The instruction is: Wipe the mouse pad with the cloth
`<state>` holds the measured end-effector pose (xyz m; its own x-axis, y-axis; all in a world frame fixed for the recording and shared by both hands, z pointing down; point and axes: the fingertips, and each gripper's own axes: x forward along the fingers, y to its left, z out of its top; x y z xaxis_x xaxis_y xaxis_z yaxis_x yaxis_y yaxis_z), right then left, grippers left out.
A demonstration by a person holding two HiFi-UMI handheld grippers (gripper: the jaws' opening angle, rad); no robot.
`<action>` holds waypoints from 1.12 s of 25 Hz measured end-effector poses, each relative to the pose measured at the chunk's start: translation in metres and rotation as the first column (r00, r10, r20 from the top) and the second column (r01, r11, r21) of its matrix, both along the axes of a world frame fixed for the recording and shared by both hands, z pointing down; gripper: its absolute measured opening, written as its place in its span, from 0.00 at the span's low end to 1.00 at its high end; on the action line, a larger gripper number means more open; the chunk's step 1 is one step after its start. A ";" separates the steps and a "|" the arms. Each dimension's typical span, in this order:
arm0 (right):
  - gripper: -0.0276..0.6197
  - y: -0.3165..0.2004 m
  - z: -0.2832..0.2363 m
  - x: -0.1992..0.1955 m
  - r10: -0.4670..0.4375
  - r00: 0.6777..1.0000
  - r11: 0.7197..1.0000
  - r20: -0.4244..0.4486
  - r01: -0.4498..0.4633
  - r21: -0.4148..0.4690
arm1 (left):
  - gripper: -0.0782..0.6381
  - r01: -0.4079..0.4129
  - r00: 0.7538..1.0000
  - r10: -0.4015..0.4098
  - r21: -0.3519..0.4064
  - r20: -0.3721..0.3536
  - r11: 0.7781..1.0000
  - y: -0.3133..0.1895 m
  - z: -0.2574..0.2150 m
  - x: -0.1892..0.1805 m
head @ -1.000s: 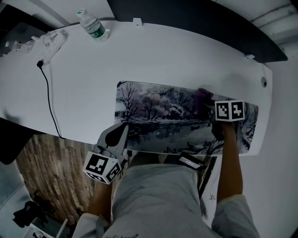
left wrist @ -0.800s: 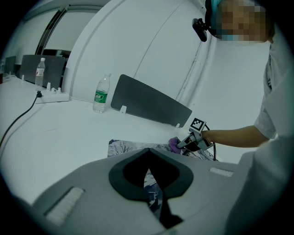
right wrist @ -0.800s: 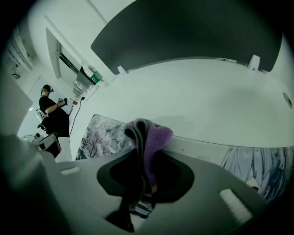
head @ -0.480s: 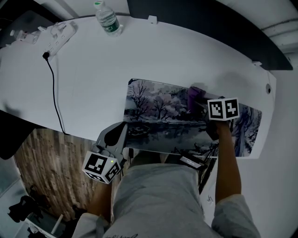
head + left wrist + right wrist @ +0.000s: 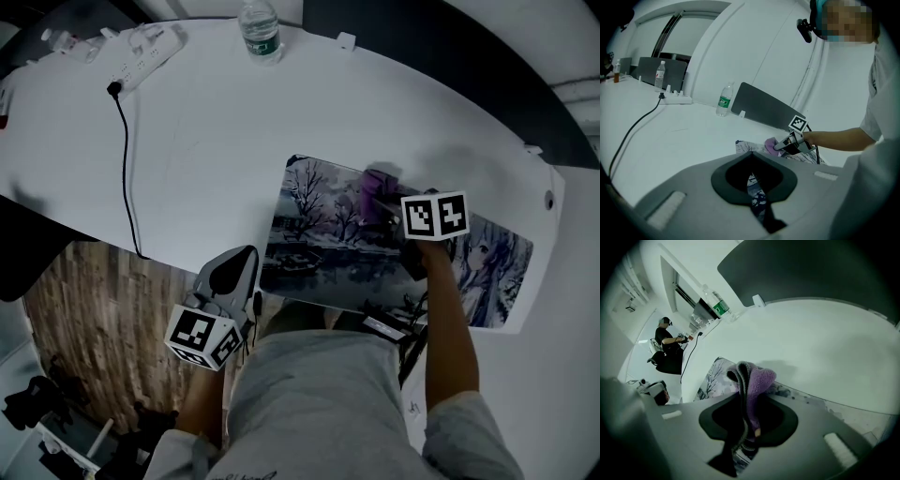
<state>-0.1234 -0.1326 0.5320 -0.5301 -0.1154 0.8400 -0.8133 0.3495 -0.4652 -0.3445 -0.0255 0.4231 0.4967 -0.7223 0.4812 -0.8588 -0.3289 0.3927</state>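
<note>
Wiping step looks under way. Right tongs (image 5: pixel 382 208) are clenched on the purple cloth (image 5: pixel 374 183), and the cloth sits down on the mouse pad (image 5: pixel 309 246), by its far edge and left of the middle. In the right gripper view the cloth (image 5: pixel 757 380) bunches up out of the jaws, folded, with the pad's (image 5: pixel 708 379) tree print just beyond it.

Left tongs (image 5: pixel 236 270) hang off the near edge of the table (image 5: pixel 206 141), by the person's lap. Jaws are pressed together with nothing between them, only pad print showing through the slit. They sit near the pad's near-left corner but apart from it, and well apart from the cloth.

Much of the pad probably isn't wiped yet, especially the near strip and the right end. Next move likely calls for dragging the cloth along the pad with steady downward pressure and the grip kept tight. Nothing pins the pad, so it may slide. The left tongs could hold that corner.
</note>
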 end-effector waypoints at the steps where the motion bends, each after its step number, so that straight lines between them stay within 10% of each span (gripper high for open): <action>1: 0.19 -0.001 0.000 -0.007 -0.007 1.000 1.000 0.004 0.007 0.001 | 0.13 0.005 1.000 -0.005 -0.002 0.000 1.000 0.001 0.000 -0.003; 28: 0.19 -0.009 -0.002 -0.149 -0.242 0.969 0.970 0.059 0.241 0.026 | 0.13 0.125 0.992 -0.125 -0.032 -0.007 0.992 0.015 0.003 -0.033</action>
